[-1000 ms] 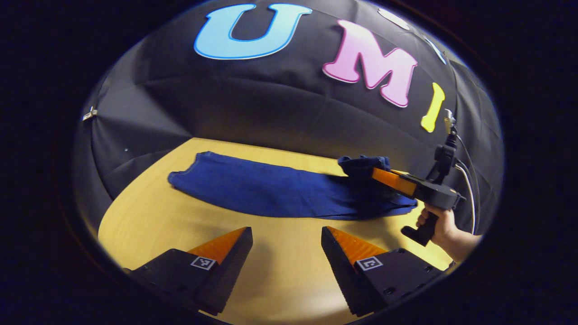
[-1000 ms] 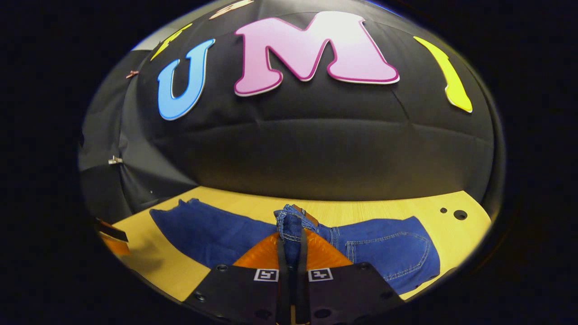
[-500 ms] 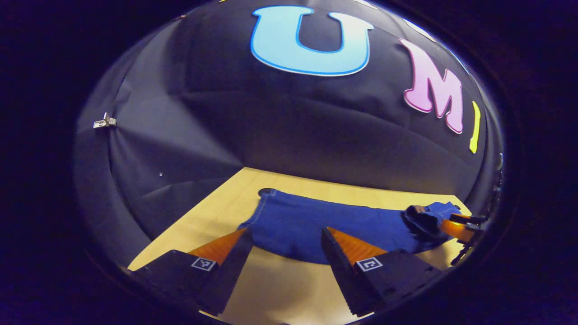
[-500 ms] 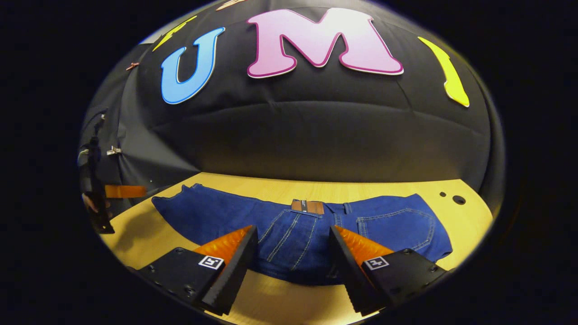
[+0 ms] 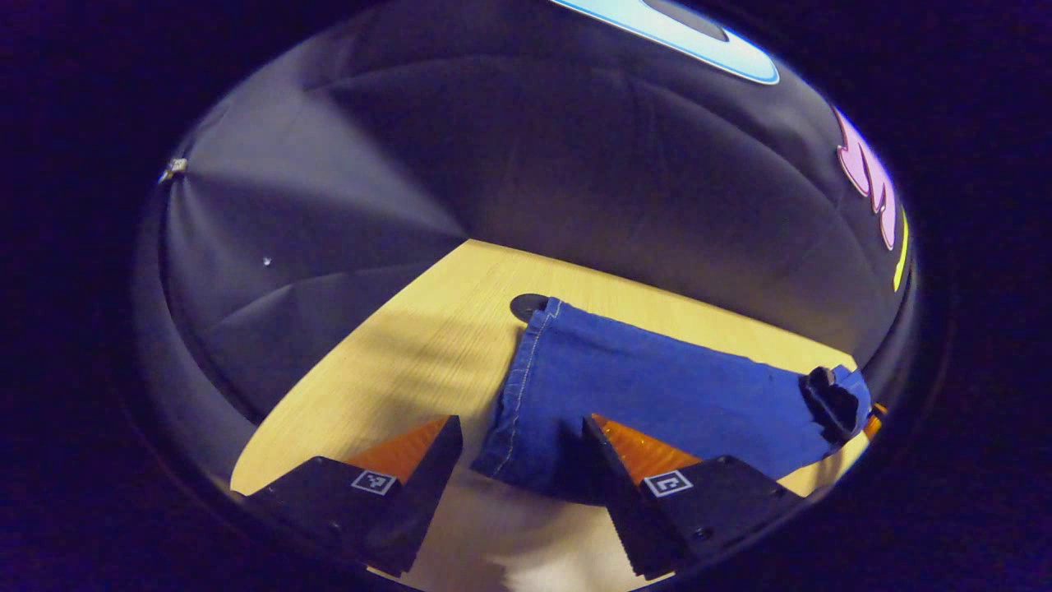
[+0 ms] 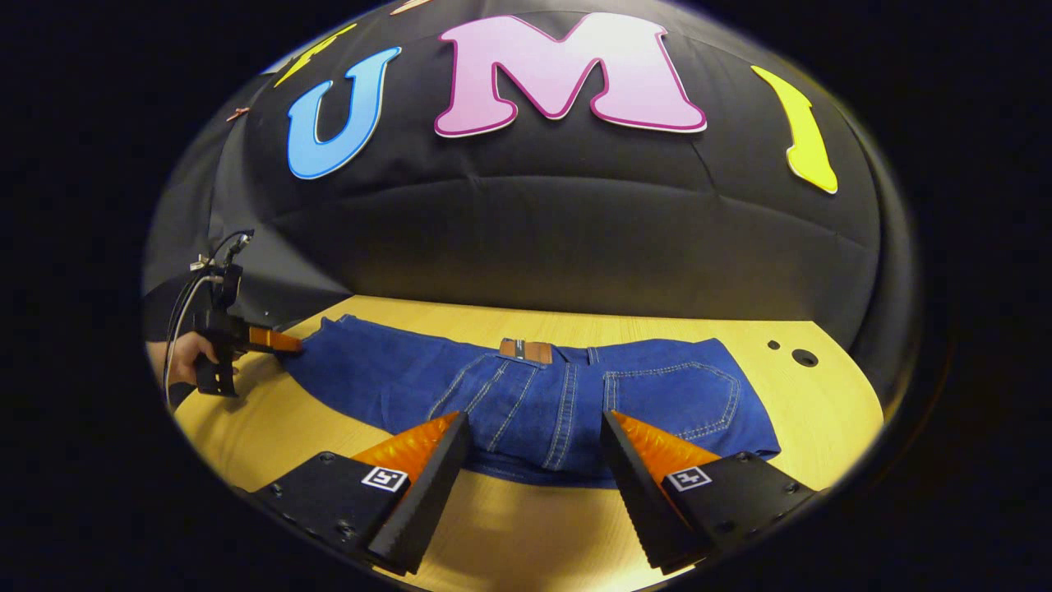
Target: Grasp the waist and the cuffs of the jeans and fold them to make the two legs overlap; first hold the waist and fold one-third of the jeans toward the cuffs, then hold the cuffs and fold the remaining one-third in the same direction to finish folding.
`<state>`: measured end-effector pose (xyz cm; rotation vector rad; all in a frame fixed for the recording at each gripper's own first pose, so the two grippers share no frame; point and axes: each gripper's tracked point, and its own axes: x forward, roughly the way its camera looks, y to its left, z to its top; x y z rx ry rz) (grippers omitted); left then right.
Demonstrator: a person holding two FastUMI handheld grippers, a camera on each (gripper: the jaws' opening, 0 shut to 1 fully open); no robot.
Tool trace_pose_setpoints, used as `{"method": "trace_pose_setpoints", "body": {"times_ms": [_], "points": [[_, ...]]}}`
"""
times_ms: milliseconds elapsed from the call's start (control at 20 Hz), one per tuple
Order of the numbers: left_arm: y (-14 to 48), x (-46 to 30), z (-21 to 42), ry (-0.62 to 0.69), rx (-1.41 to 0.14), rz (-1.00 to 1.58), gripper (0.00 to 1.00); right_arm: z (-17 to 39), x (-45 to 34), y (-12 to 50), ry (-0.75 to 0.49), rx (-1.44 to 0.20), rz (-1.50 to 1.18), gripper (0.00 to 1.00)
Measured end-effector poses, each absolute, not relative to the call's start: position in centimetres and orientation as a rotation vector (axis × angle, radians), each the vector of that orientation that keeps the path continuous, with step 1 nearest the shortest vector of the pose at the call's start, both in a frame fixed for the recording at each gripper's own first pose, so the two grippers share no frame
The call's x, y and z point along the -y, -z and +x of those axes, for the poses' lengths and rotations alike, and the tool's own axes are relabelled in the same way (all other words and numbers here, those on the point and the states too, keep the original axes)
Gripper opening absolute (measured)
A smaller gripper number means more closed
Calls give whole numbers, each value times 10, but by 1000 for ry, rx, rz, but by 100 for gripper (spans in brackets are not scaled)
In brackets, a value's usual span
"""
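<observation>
Your left claw (image 5: 519, 460) gapes wide at the jeans' (image 6: 526, 395) cuffs (image 5: 526, 386); your right claw (image 6: 534, 460) hangs open, empty, near the folded waist (image 6: 567, 386) on the surface (image 6: 822, 411).

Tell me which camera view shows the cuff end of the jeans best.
The left gripper view: the cuffs lie just ahead of the open left gripper, hem stitching plain. In the right gripper view the cuffs sit far off at the jeans' left end, beside the left gripper's orange finger.
</observation>
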<state>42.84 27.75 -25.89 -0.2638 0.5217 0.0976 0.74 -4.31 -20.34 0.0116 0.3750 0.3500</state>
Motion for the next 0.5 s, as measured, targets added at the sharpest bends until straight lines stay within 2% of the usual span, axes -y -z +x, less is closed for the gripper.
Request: {"method": "trace_pose_setpoints", "body": {"times_ms": [150,300,450,500], "points": [[260,-277,424,-76,-596,-140,83,0,47,216,-345,-422,42,98],[263,-275,429,-51,-650,-39,80,-3,46,227,-335,-467,118,98],[269,-265,434,-10,-643,-57,69,-6,50,231,-330,-477,115,98],[261,-257,432,-21,-628,-86,58,-8,52,233,-332,-480,113,98]]}}
